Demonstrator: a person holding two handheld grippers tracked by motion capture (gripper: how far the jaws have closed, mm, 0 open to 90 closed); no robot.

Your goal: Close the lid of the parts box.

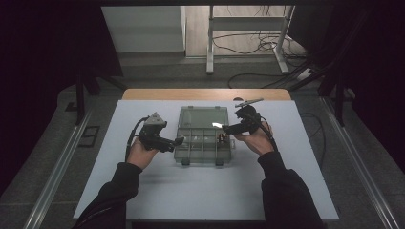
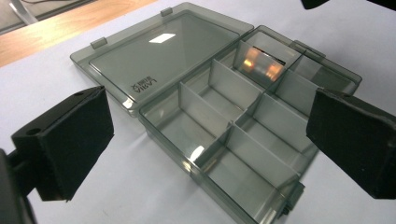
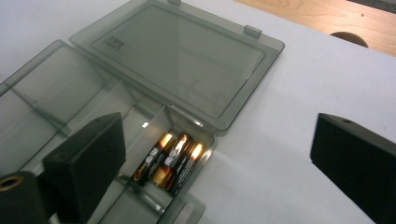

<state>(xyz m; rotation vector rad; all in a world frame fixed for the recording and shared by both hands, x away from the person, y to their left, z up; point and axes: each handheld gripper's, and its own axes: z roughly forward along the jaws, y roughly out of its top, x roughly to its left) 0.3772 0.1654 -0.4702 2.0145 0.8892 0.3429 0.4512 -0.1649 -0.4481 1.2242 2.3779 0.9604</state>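
A smoky see-through compartment box [image 1: 203, 145] lies open on the white mat, its lid [image 1: 203, 118] folded flat toward the far side. Three black-and-gold batteries [image 3: 170, 161] lie side by side in the end compartment, which is at the right in the high view [image 1: 222, 138]; they show as a glow through the walls [image 2: 261, 65]. The other compartments look empty. My left gripper [image 1: 177, 141] [image 2: 210, 135] hovers open at the box's left end. My right gripper [image 1: 225, 129] [image 3: 219, 163] is open at the right end, one pad [image 3: 88, 163] over the box beside the batteries.
The white mat [image 1: 205, 191] covers a wooden table whose bare strip [image 1: 205, 94] shows at the back, with a round hole [image 3: 345, 37] in it. A slim metal tool [image 1: 248, 101] lies behind the right hand. Cables and a stand's legs lie beyond the table.
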